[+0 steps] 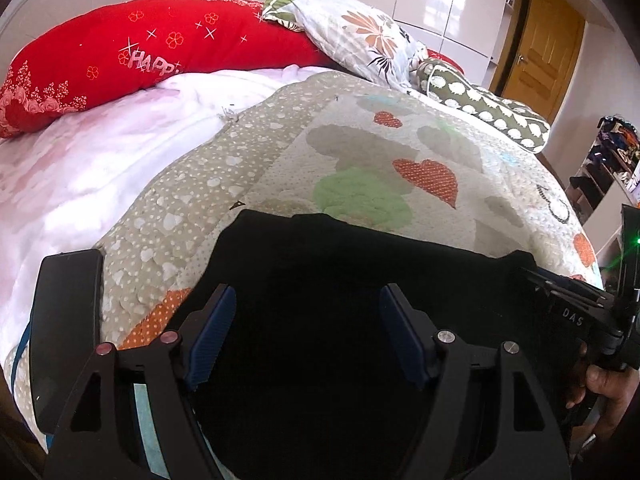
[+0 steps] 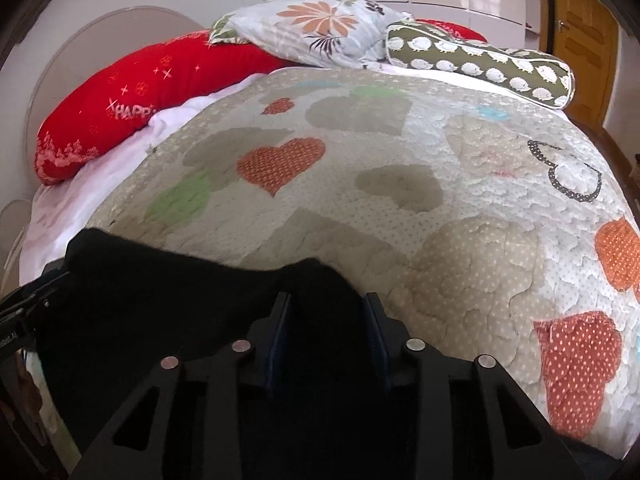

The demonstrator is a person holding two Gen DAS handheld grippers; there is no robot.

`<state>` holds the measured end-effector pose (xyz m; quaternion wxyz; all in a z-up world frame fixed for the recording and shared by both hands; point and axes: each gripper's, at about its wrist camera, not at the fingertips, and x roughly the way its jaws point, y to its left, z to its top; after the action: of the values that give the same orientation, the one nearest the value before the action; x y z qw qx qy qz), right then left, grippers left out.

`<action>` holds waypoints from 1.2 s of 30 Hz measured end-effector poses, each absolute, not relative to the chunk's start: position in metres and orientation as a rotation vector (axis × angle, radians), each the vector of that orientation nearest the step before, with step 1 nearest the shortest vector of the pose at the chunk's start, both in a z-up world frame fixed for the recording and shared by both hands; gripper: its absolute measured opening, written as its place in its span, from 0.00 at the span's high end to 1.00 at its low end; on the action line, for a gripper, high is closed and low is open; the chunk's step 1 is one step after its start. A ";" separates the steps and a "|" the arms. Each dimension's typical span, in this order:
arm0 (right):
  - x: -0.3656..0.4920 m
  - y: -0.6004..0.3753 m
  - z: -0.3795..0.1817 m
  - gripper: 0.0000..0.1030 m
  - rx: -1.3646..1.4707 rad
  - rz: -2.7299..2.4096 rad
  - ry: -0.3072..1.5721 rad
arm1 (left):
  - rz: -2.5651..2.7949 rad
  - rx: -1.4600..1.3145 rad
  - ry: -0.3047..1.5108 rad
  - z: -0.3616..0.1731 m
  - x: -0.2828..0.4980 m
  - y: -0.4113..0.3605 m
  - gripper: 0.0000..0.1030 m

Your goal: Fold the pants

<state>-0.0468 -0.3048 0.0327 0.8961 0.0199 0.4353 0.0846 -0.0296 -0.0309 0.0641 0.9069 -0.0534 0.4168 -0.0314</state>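
Note:
Black pants (image 1: 352, 280) lie folded on the near part of a heart-patterned quilt (image 1: 400, 152). My left gripper (image 1: 306, 320) is open, its blue-padded fingers spread wide above the black cloth. In the right wrist view the pants (image 2: 160, 304) spread to the left, and a raised bunch of the cloth sits between the fingers of my right gripper (image 2: 327, 320). The right jaws stand partly closed against that cloth. The right gripper's body also shows at the right edge of the left wrist view (image 1: 580, 312).
A red pillow (image 1: 152, 52), a floral pillow (image 1: 360, 36) and a green sheep-print bolster (image 1: 484, 108) lie at the head of the bed. A white sheet (image 1: 80, 168) is on the left. A wooden door (image 1: 548, 56) and shelves (image 1: 612, 160) stand right.

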 end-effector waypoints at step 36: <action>-0.153 -0.356 0.052 0.55 0.054 0.131 0.890 | -0.192 -0.085 0.865 0.070 -0.064 -0.086 0.25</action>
<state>-0.1529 -0.3562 0.0516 0.9002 0.0262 0.4301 0.0632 -0.0642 -0.0863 0.0704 0.9025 -0.0414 0.4185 -0.0927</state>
